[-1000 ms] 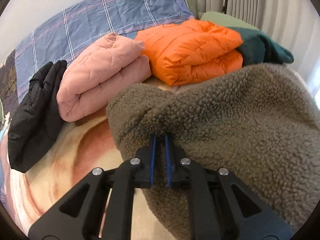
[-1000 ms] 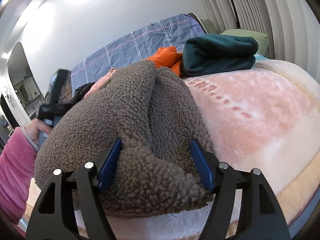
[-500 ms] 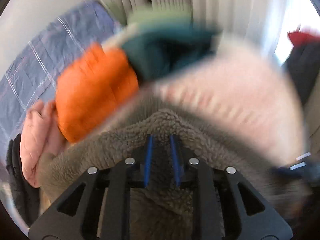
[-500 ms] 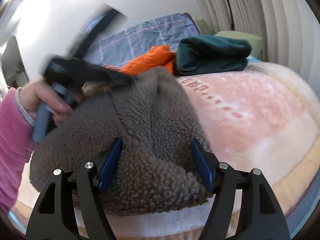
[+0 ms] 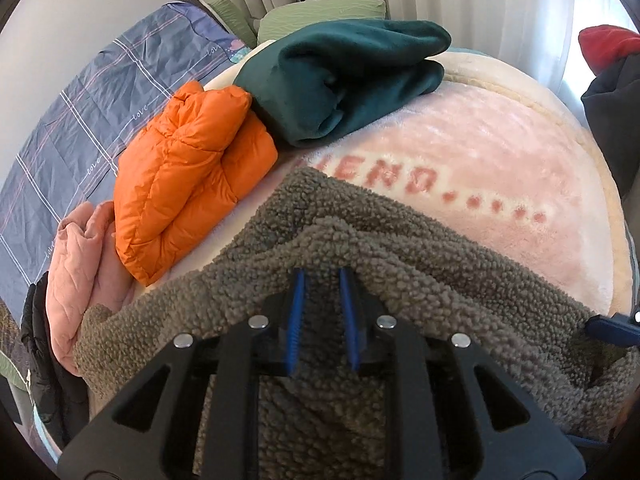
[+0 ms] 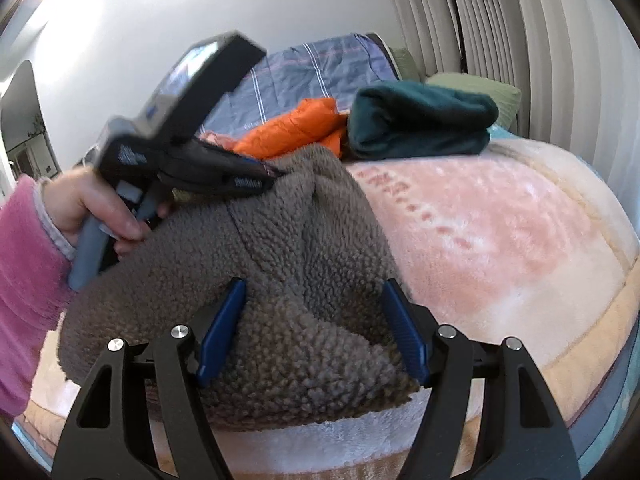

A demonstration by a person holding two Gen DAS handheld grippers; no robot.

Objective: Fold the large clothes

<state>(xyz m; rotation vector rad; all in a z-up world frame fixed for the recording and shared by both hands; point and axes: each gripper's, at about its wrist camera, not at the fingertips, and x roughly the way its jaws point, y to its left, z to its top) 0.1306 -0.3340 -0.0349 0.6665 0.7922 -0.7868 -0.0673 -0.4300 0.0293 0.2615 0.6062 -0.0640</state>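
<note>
A brown fleece jacket (image 5: 420, 280) lies bunched on the pink blanket (image 5: 500, 152) of a bed. My left gripper (image 5: 320, 280) is shut on a fold of its fleece, the blue pads close together with fabric between them. In the right wrist view the left gripper (image 6: 276, 174) pinches the top of the fleece jacket (image 6: 304, 248), held by a hand in a pink sleeve. My right gripper (image 6: 314, 300) is open, its blue pads wide apart astride the jacket's near end.
Folded clothes sit at the head of the bed: a dark green fleece (image 5: 344, 76), an orange puffer jacket (image 5: 188, 176), a pink quilted jacket (image 5: 84, 264) and a black jacket (image 5: 44, 344). A blue checked cover (image 5: 88, 96) lies behind. Curtains (image 6: 520, 32) hang on the right.
My left gripper has swung right and forward with the fleece fold, lifting it over the jacket. My right gripper has stayed open at the jacket's near end.
</note>
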